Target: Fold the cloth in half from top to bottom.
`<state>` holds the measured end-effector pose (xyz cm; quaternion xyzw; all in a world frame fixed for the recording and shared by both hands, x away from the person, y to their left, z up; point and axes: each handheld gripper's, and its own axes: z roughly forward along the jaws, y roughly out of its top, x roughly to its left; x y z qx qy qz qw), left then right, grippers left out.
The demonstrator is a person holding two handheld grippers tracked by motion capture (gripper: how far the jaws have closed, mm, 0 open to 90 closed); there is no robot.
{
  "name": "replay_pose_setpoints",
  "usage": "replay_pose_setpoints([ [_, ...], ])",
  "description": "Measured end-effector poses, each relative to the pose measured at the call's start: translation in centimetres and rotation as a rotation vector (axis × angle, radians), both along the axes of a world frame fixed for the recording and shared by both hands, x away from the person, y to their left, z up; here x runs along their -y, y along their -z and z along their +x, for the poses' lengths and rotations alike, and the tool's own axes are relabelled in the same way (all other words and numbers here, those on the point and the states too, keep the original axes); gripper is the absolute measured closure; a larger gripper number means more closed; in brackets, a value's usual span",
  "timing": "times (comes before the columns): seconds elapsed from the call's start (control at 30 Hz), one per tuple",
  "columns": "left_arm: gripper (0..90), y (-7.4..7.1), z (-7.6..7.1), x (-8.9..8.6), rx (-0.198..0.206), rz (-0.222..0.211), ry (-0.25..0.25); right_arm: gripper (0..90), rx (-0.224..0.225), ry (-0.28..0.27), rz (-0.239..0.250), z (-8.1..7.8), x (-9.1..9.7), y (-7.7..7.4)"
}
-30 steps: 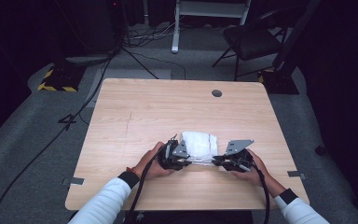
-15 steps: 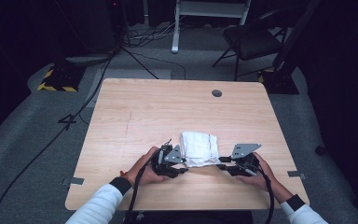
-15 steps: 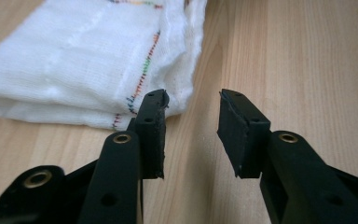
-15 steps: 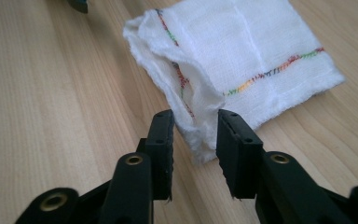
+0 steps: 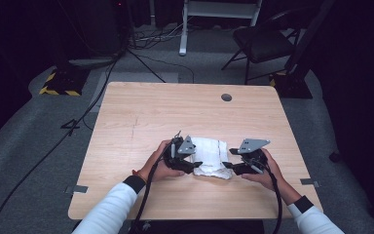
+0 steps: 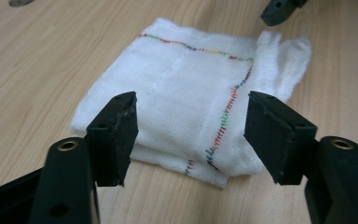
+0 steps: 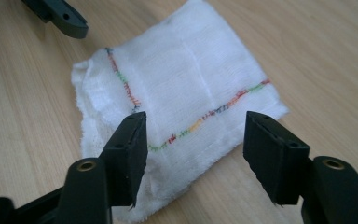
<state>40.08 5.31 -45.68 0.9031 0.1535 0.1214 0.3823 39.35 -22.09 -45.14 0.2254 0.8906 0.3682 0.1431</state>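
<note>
While both grippers, left gripper and right gripper, have just been opening and hold nothing, the folded white cloth lies between them on the table; light and limp, it looks best pinched at a stitched edge.

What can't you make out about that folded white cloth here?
- Cloth, high view: stitching too small to see.
- Cloth's near edge, right gripper view: partly hidden by the right gripper.
- Its inner layers and underside, left gripper view: covered by the top fold.
</note>
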Motion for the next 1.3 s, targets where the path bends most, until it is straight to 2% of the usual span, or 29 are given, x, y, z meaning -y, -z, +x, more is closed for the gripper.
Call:
replay_pose_setpoints([
  [0.07, 29.4, 0.6, 0.1, 0.4, -0.031, 0.013, 0.0, 38.6, -0.011, -0.013, -0.026, 0.0, -0.4, 0.5],
  [0.13, 26.7, 1.2, 0.0, 0.5, -0.045, 0.043, 0.009, 37.1, -0.025, -0.03, -0.048, -0.2, -0.7, 1.2],
  [0.2, 24.2, 1.6, -0.1, 0.5, -0.059, 0.047, 0.014, 35.3, -0.036, -0.039, -0.067, -0.3, -0.8, 1.6],
  [0.33, 20.1, 2.4, -0.3, 0.5, -0.084, 0.08, 0.001, 34.8, -0.045, -0.054, -0.106, -0.7, -1.2, 2.6],
  [0.43, 19.5, 3.3, -0.3, 0.5, -0.092, 0.118, -0.021, 34.2, -0.053, -0.05, -0.111, -0.9, -1.4, 3.2],
  [0.5, 19.2, 3.6, -0.1, 0.5, -0.109, 0.106, -0.033, 33.5, -0.051, -0.045, -0.101, -0.8, -1.4, 3.3],
  [0.77, 22.0, 3.7, 0.8, -0.3, -0.078, 0.083, -0.076, 33.8, -0.048, -0.014, -0.064, 0.1, -1.7, 3.7],
  [0.93, 21.9, 3.8, 1.9, -1.6, -0.094, 0.073, -0.109, 34.3, -0.043, -0.009, -0.05, 1.3, -2.5, 3.8],
  [1.1, 20.3, 4.1, 3.2, -2.8, -0.122, 0.037, -0.143, 37.4, -0.046, 0.001, -0.037, 3.0, -3.3, 3.9],
  [1.3, 20.3, 4.3, 4.0, -4.0, -0.064, 0.025, -0.185, 37.3, -0.068, 0.025, -0.01, 4.8, -4.1, 4.1],
])
